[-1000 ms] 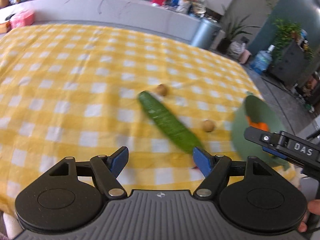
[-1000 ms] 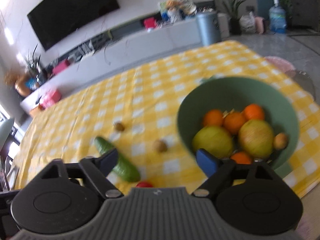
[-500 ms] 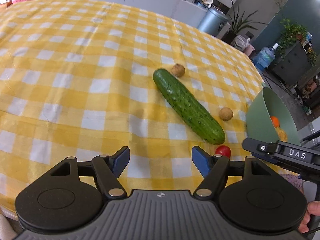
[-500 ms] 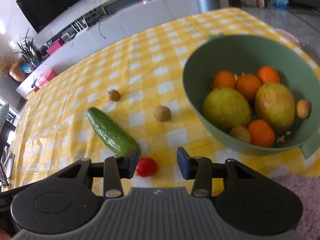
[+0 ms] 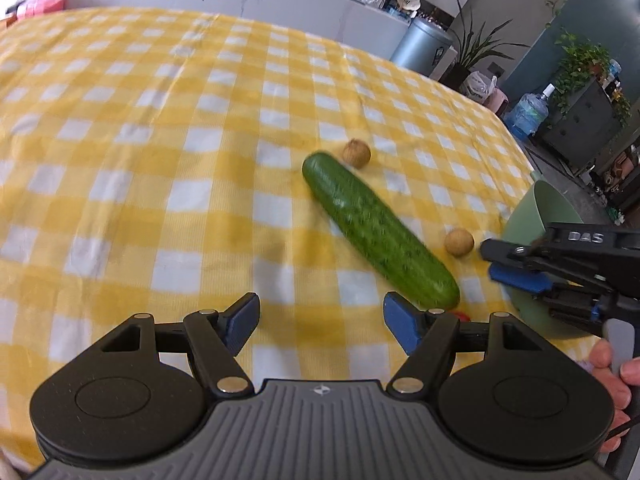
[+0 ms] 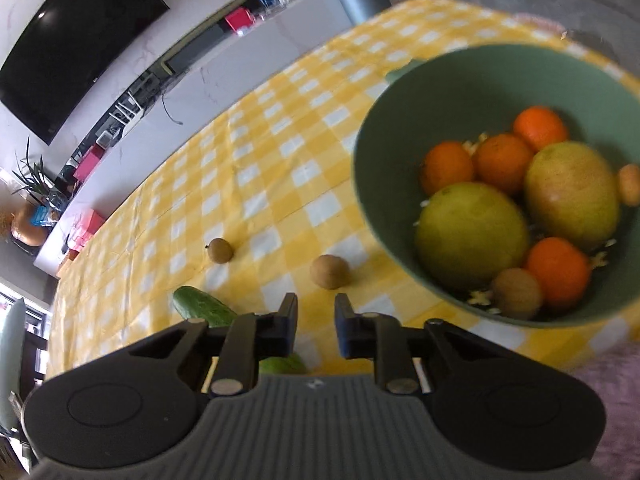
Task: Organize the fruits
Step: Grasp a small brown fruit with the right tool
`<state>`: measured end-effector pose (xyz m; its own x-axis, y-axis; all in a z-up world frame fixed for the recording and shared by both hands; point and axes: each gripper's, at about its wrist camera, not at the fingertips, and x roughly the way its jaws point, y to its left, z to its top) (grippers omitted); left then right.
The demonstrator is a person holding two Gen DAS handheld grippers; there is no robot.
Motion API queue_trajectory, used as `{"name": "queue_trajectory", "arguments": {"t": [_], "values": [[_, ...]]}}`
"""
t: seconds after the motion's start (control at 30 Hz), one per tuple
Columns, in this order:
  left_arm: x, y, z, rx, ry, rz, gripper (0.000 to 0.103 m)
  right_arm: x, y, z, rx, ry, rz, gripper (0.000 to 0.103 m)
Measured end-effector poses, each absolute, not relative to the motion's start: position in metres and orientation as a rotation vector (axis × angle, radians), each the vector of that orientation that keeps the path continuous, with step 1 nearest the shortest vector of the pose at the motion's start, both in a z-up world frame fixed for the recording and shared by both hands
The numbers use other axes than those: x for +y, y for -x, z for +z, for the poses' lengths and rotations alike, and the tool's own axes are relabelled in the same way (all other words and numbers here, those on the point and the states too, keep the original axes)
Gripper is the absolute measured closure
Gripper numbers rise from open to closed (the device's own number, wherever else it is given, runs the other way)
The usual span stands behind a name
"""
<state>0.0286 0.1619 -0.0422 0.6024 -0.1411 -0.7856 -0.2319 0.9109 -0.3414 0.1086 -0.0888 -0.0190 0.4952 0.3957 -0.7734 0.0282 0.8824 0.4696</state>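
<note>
A green cucumber (image 5: 376,232) lies slantwise on the yellow checked cloth, with one small brown fruit (image 5: 357,153) at its far end and another (image 5: 460,242) by its near end. A red cherry tomato (image 5: 462,314) peeks out behind my left gripper's right finger. My left gripper (image 5: 320,312) is open and empty, just short of the cucumber's near end. My right gripper (image 6: 316,316) is closing to a narrow gap with nothing between its fingers; it points at the nearer brown fruit (image 6: 331,272). The green bowl (image 6: 368,168) to its right holds oranges and two big yellow-green fruits.
The table's right edge runs just past the bowl (image 5: 536,216). A grey bin (image 5: 420,46), plants and a water bottle stand on the floor beyond. A long counter and a wall television (image 6: 76,40) lie behind the table. A hand (image 5: 612,376) grips the right tool.
My right gripper's jaws went from wide apart to nearly together and the tool rolled. The cherry tomato seen between its fingers half a second ago is gone from its view. The left gripper sank slightly.
</note>
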Motion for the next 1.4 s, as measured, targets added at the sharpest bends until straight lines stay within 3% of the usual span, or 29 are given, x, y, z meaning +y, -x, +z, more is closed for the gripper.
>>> {"name": "queue_trajectory", "arguments": {"t": [0.07,0.17,0.27,0.6,0.87,0.93,1.0,1.1,1.4], "values": [[0.165,-0.033,-0.045,0.927,0.438,0.054,0.02,-0.078,-0.118,-0.022,1.071,-0.422,0.222,0.076],[0.17,-0.039,-0.051,0.94,0.437,0.077,0.02,-0.068,-0.127,-0.025,1.06,-0.387,0.127,0.078],[0.177,-0.043,-0.052,0.929,0.442,0.106,0.02,-0.054,-0.134,-0.033,1.072,-0.345,0.075,0.065],[0.18,-0.044,-0.054,0.911,0.445,0.117,0.02,-0.044,-0.139,-0.045,1.0,-0.379,-0.049,0.052],[0.182,-0.043,-0.054,0.906,0.463,0.113,0.018,-0.033,-0.138,-0.047,0.986,-0.297,-0.045,0.054],[0.184,-0.043,-0.054,0.904,0.473,0.111,0.018,-0.032,-0.138,-0.048,0.977,-0.278,-0.041,0.059],[0.184,-0.042,-0.054,0.904,0.48,0.111,0.018,-0.035,-0.137,-0.048,0.968,-0.272,-0.051,0.072],[0.185,-0.042,-0.054,0.903,0.481,0.109,0.018,-0.043,-0.135,-0.049,0.961,-0.322,-0.048,0.078],[0.183,-0.042,-0.053,0.875,0.445,0.111,0.018,-0.056,-0.13,-0.051,0.983,-0.449,0.045,0.078]]}}
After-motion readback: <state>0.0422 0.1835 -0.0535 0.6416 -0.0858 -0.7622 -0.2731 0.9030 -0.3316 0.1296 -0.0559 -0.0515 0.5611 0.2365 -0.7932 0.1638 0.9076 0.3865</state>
